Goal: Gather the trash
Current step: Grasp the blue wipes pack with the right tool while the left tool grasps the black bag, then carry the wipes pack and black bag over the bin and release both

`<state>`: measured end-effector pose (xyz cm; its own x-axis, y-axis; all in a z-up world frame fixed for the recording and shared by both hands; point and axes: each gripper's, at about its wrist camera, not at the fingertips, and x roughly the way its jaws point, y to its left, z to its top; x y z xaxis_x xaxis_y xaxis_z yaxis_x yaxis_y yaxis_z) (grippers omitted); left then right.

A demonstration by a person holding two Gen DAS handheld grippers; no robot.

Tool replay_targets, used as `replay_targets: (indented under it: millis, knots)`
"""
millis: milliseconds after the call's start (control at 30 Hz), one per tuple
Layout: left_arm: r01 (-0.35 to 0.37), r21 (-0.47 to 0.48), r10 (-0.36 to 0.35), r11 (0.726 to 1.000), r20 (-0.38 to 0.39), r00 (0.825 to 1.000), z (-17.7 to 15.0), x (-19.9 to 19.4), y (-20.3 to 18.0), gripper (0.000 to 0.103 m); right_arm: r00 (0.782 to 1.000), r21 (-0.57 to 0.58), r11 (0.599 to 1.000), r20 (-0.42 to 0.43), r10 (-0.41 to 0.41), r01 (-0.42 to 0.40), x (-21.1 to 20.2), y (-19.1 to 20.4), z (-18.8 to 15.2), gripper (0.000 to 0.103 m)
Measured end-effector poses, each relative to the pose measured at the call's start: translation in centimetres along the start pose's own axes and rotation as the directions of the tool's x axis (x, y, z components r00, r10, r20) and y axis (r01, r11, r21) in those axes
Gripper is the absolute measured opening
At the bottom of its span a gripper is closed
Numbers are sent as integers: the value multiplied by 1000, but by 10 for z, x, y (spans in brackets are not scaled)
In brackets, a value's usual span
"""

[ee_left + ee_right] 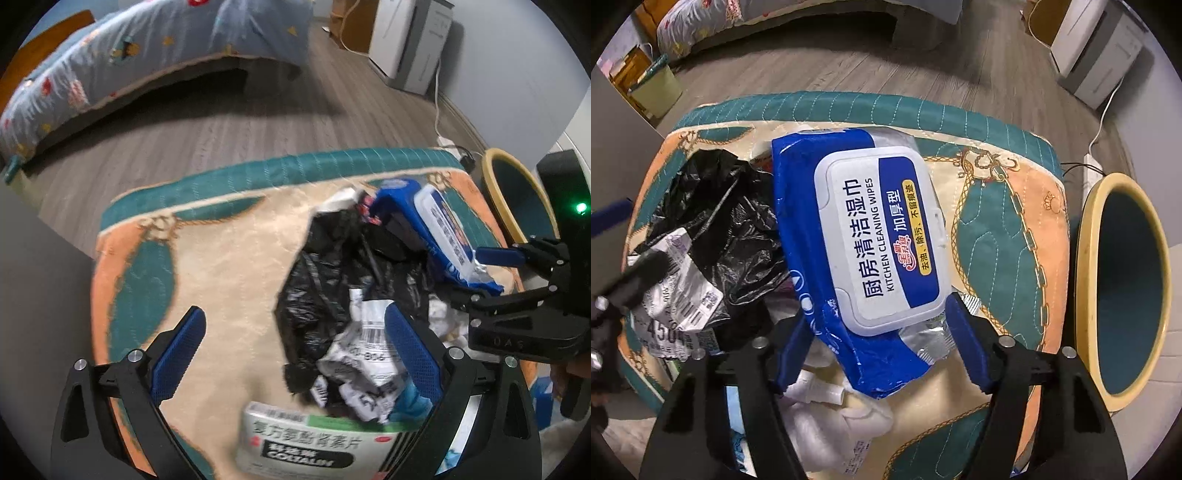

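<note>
A pile of trash lies on a quilted teal, orange and cream cushion (229, 251). My right gripper (879, 350) is shut on a blue kitchen wipes pack (871, 236) and holds it by its near end; the pack also shows in the left wrist view (439, 229). My left gripper (295, 350) is open above a crumpled black plastic bag (325, 288), crumpled white labelled paper (369, 350) and a white medicine box (306, 443). The black bag (727, 221) and the paper (676, 295) lie left of the pack.
A round bin with a yellow rim and teal inside (1126, 295) stands right of the cushion (997, 236) on the floor. White tissue and plastic scraps (831, 417) lie under the pack. A bed (129, 55), a white appliance (410, 40) and a power strip (1093, 166) are beyond.
</note>
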<state>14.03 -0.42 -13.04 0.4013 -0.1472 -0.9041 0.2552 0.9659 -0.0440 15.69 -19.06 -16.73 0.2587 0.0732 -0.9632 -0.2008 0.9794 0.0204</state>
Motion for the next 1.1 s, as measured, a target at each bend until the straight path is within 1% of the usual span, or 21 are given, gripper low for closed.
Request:
replay_targets:
  millis: [67, 100, 133, 167, 233, 300, 333, 400, 433, 500, 567, 667, 800, 833, 933, 1000, 1033, 1100]
  knots:
    - [25, -12, -25, 1000, -12, 1000, 1, 3, -3, 94, 1000, -7, 1000, 10, 15, -14, -3, -2, 0, 55]
    - [33, -16, -34, 999, -12, 999, 1, 4, -3, 94, 1000, -8, 1000, 13, 28, -28, -5, -5, 1, 54]
    - [55, -20, -55, 998, -14, 998, 2, 4, -5, 90, 999, -10, 999, 15, 32, -32, -7, -5, 0, 50]
    - [70, -21, -70, 997, -21, 997, 3, 4, -6, 80, 999, -14, 999, 17, 39, -39, -10, -5, 0, 47]
    - [94, -18, -95, 995, -51, 994, 3, 9, -10, 71, 998, -16, 998, 23, 54, -54, -13, -7, 1, 42]
    - [87, -5, -87, 996, -72, 994, 2, 13, -14, 66, 997, -9, 997, 27, 72, -72, -17, -10, 2, 39]
    - [86, 6, -85, 996, -81, 993, 1, 14, -16, 62, 996, -5, 997, 29, 81, -81, -19, -12, 3, 36]
    - [87, 12, -86, 996, -81, 993, 1, 14, -17, 57, 995, 0, 996, 33, 92, -92, -23, -12, 3, 32]
    - [93, 12, -92, 996, -79, 993, 2, 13, -18, 50, 994, 6, 995, 38, 100, -100, -26, -13, 3, 30]
    - [84, 24, -83, 996, -70, 994, 2, 10, -19, 46, 993, 15, 994, 47, 108, -109, -31, -15, 3, 29]
    - [85, 39, -82, 996, -63, 995, 2, 8, -20, 35, 991, 29, 992, 58, 117, -119, -36, -20, 3, 27]
    - [75, 59, -72, 995, -52, 996, 5, 4, -23, 29, 989, 53, 990, 79, 123, -128, -44, -30, 5, 26]
    - [68, 88, -65, 994, -38, 997, 7, -1, -27, 25, 987, 85, 987, 105, 124, -133, -51, -40, 5, 23]
    - [69, 90, -66, 994, -31, 997, 8, -3, -27, 24, 985, 95, 985, 109, 131, -142, -52, -43, 6, 21]
    - [68, 105, -68, 992, -4, 998, 13, -11, -30, 21, 979, 123, 977, 129, 157, -173, -59, -51, 6, 19]
    - [78, 110, -80, 991, 19, 997, 15, -16, -30, 19, 976, 131, 974, 140, 168, -187, -61, -54, 7, 16]
    - [90, 104, -93, 991, 28, 995, 17, -19, -29, 12, 974, 137, 972, 145, 174, -193, -63, -56, 7, 15]
    - [100, 95, -104, 990, 38, 994, 18, -23, -27, 12, 969, 152, 964, 148, 196, -218, -64, -60, 6, 15]
